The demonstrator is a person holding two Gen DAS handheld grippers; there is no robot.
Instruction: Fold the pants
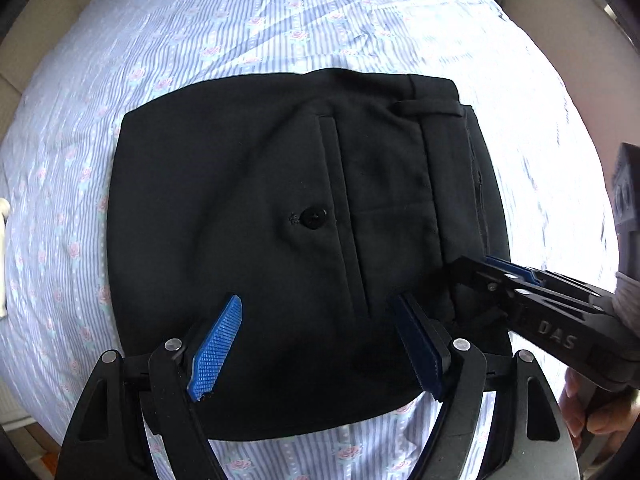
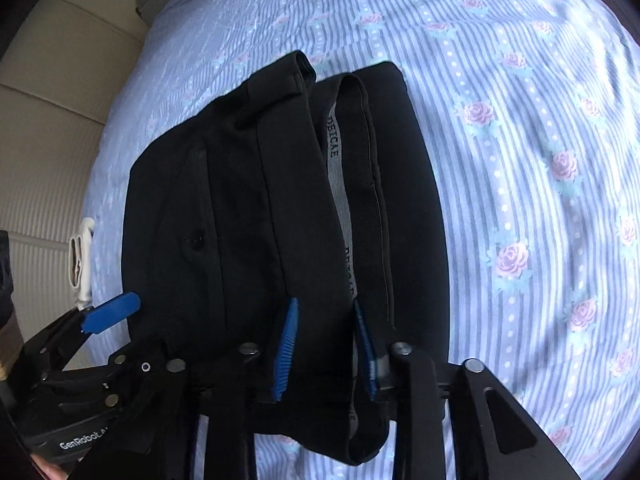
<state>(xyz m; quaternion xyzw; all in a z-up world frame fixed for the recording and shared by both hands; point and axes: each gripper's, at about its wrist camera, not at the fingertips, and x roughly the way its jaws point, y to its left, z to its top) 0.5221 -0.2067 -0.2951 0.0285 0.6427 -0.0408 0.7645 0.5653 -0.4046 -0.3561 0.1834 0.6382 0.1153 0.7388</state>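
The black pants [image 1: 256,232] lie folded into a compact rectangle on the bed, back pocket and button facing up; they also show in the right wrist view [image 2: 240,208], with the waistband's grey inner tape visible. My left gripper [image 1: 316,320] is open just above the near edge of the pants, holding nothing. My right gripper [image 2: 326,312] is open, its blue pads [image 2: 286,344] on either side of the raised waistband layer. It appears in the left wrist view [image 1: 500,272] at the pants' right edge.
The bed is covered by a blue striped sheet with pink roses [image 1: 240,20]. A beige padded headboard or wall [image 2: 48,120] lies to the left. A small white object [image 2: 82,260] sits at the bed's left edge.
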